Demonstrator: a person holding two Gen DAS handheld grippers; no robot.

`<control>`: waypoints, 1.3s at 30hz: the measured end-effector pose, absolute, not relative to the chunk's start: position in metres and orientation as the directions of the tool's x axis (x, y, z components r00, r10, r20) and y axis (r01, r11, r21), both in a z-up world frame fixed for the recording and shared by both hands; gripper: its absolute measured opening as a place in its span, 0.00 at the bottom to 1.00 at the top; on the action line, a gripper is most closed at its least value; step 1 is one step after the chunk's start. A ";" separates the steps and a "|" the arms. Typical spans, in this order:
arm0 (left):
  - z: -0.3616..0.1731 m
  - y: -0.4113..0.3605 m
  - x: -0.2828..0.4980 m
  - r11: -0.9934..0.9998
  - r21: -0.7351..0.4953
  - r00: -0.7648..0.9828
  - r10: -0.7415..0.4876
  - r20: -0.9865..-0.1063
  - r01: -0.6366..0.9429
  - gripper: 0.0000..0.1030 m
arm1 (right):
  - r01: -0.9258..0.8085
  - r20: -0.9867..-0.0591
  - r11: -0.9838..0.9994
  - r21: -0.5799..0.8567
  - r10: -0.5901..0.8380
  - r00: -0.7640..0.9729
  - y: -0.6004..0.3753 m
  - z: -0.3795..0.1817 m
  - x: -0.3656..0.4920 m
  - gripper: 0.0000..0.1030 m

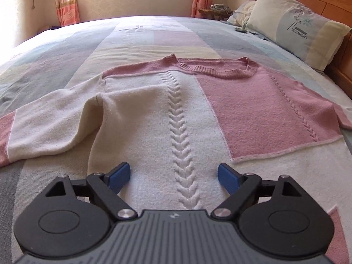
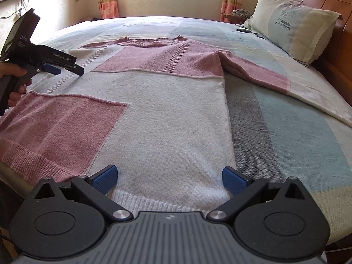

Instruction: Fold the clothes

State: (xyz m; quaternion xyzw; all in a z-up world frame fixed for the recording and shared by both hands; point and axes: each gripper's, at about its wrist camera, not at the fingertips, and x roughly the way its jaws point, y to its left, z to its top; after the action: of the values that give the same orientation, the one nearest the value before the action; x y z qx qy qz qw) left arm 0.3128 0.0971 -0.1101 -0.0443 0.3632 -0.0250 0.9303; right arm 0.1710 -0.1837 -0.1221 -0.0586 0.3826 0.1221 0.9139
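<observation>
The left gripper, at the bottom centre of its own view, has its blue pads spread wide with nothing between them; it hovers over the cream body of the sweater, straddling the raised cable braid that runs up the middle of the frame. The right gripper, likewise low centre in its view, is just as wide open and empty, poised above the cream ribbed hem near the garment's lower corner.

The sweater lies face up and mostly flat on the bed, neckline toward the top of the frame and hem toward the cameras. In the left wrist view one cream sleeve angles off to the left edge, rumpled and ridged where it joins the body; in the right wrist view the other sleeve, pink then cream, stretches toward the right edge. A pillow leans on the headboard at upper right.

The knit looks soft, thick and limp, likely light but prone to stretch and sag, and it should grip the bedcover rather than slide. A pinch through one layer at firm edges seems best: the ribbed hem corner, the cuff or the shoulder seam. Grabbing mid-panel would probably only bunch the fabric.
</observation>
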 end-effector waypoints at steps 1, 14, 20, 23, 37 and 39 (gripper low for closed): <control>-0.110 0.103 0.311 0.990 -0.136 0.743 -0.110 -0.660 0.025 0.87 | -0.273 -0.709 0.962 -0.011 0.185 0.680 -0.182 -0.115 0.177 1.00; -0.115 0.131 0.312 0.949 -0.295 0.764 -0.270 -0.586 0.109 0.97 | -0.334 -0.696 0.938 -0.088 0.182 0.695 -0.105 -0.103 0.410 1.00; -0.102 0.123 0.319 0.975 -0.201 0.773 -0.199 -0.602 0.094 0.97 | -0.235 -0.714 0.972 0.002 0.166 0.681 -0.153 -0.133 0.417 1.00; -0.092 0.122 0.332 0.965 -0.233 0.776 -0.238 -0.583 0.121 0.97 | -0.197 -0.724 0.980 0.003 0.138 0.675 -0.163 -0.128 0.411 1.00; -0.111 0.145 0.347 0.915 -0.393 0.728 -0.332 -0.600 0.093 0.97 | -0.358 -0.723 0.931 0.069 0.294 0.625 -0.111 -0.128 0.446 1.00; -0.110 0.142 0.347 0.922 -0.374 0.726 -0.322 -0.608 0.096 0.97 | -0.358 -0.740 0.933 0.020 0.255 0.622 -0.113 -0.129 0.439 1.00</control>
State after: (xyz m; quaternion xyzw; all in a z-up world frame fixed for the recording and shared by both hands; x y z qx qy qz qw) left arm 0.3472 0.1417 -0.1102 -0.1603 0.3521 -0.1143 0.9150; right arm 0.4388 -0.1129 -0.1293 -0.0647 0.3998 0.1705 0.8983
